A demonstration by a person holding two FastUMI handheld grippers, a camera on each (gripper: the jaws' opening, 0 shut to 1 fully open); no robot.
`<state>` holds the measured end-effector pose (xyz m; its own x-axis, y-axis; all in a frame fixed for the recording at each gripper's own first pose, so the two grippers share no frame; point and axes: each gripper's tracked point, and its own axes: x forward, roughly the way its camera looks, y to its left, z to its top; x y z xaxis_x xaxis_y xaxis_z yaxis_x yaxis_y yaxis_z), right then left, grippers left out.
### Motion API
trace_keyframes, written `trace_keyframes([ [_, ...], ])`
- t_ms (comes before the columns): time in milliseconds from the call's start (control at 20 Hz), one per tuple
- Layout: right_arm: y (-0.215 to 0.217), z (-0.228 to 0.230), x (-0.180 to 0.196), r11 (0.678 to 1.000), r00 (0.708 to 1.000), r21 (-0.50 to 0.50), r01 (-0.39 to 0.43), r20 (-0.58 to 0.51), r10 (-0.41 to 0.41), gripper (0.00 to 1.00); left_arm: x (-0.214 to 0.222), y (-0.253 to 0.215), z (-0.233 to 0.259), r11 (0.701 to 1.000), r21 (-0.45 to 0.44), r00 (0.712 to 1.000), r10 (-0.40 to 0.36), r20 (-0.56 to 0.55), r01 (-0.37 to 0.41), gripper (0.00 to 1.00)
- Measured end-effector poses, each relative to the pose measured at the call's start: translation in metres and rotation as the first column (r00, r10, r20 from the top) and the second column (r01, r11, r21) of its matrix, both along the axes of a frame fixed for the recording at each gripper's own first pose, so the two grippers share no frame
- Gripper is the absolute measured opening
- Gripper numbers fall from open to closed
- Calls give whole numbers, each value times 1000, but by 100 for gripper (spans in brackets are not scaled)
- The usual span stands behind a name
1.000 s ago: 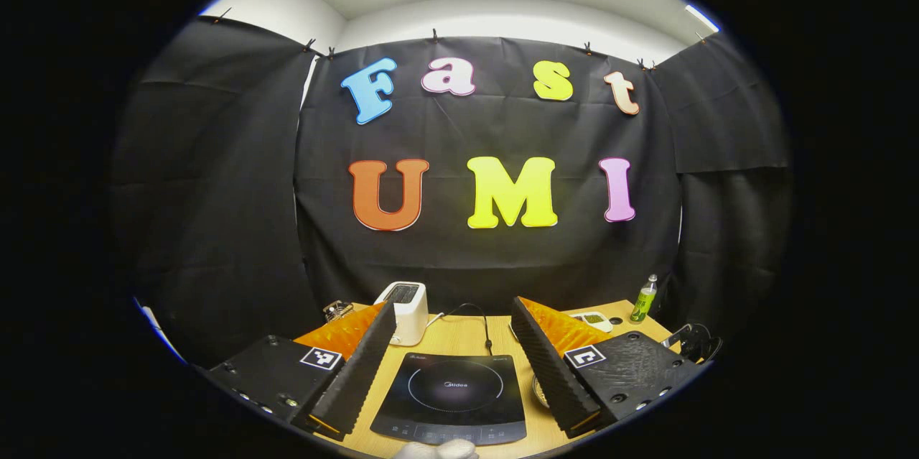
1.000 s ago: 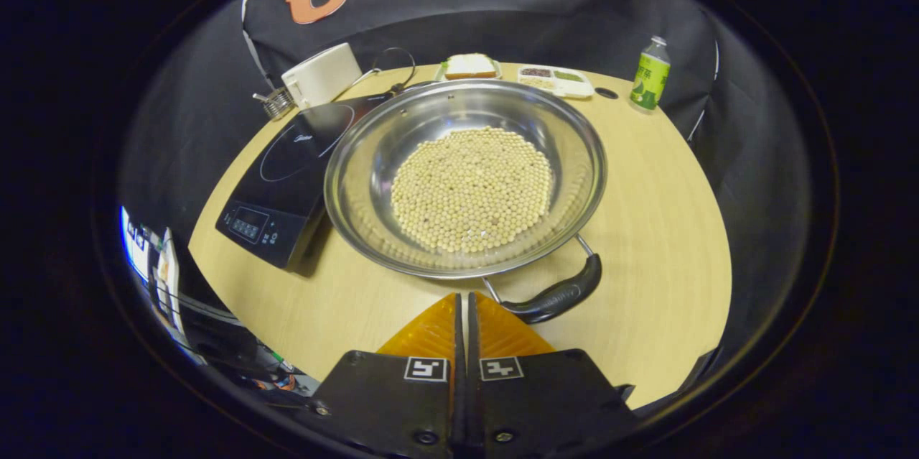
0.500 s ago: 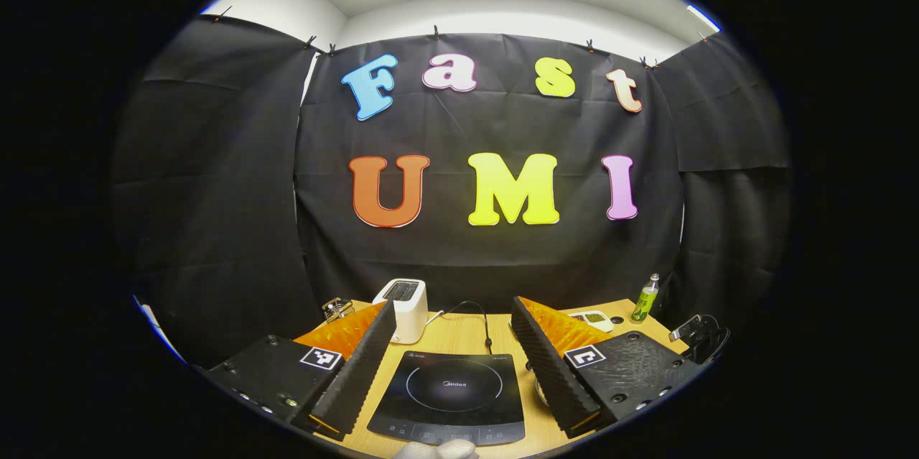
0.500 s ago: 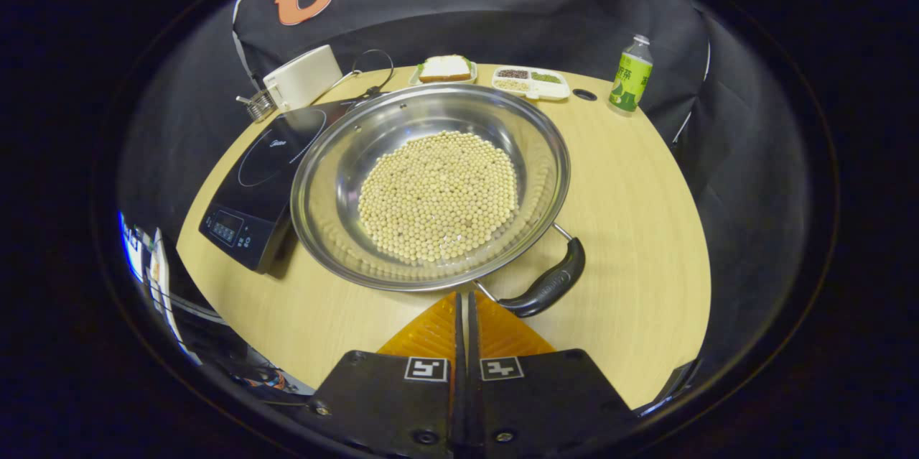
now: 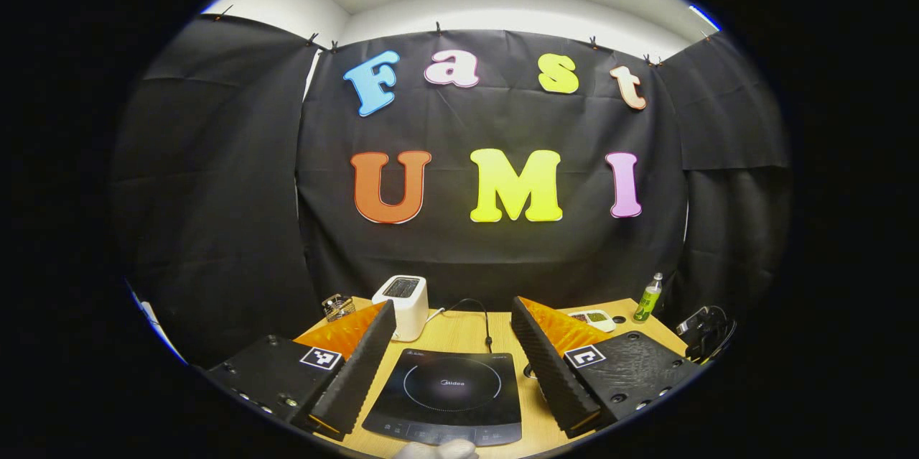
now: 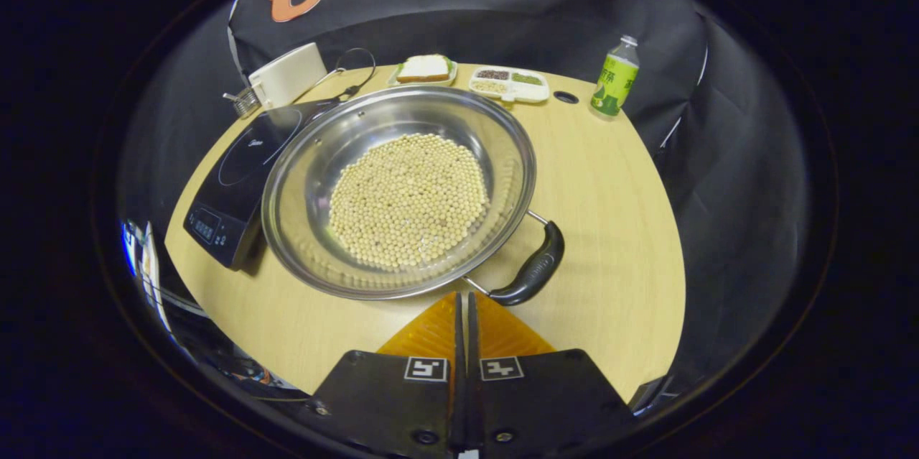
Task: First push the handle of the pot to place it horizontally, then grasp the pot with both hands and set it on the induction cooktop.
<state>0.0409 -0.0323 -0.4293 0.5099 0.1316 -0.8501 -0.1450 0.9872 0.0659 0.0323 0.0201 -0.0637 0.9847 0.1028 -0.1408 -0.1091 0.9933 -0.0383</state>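
Note:
A steel pot (image 6: 309, 179) holding soybeans (image 6: 406, 197) sits on the wooden table, its left rim over the edge of the black induction cooktop (image 6: 230, 179). The pot's black handle (image 6: 535, 269) points to the lower right. My right gripper (image 6: 463, 295) is shut with nothing in it, its tips just before the pot's near rim and left of the handle's lower end. In the left gripper view the left gripper (image 5: 452, 304) is open and held above the cooktop (image 5: 445, 391), which lies between its fingers.
A white toaster (image 6: 287, 75) and a small wire rack (image 6: 244, 101) stand at the back left. A plate with a sandwich (image 6: 423, 70), a compartment tray (image 6: 508, 82) and a green bottle (image 6: 614, 77) line the far edge. A gloved hand (image 5: 434, 450) shows below the left gripper.
In the right gripper view the pot and table slid left, and the handle swung from pointing down-right to more steeply right. The left gripper's view drifted slightly; both grippers kept their states.

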Motion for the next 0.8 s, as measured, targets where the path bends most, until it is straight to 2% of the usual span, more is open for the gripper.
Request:
trace_keyframes([
  [200, -14, -1, 11, 1000, 1000, -21, -11, 0, 11, 0, 4, -4, 0, 1000, 2, 1000, 12, -5, -12, 97],
  [250, -18, -1, 13, 1000, 1000, -25, -17, -1, 17, 4, 4, -5, -1, 1000, 2, 1000, 16, -7, -15, 97],
  [800, -51, -1, 51, 996, 997, -40, -74, 4, 74, 4, 10, -28, -7, 997, 18, 996, 79, -34, -79, 97],
])
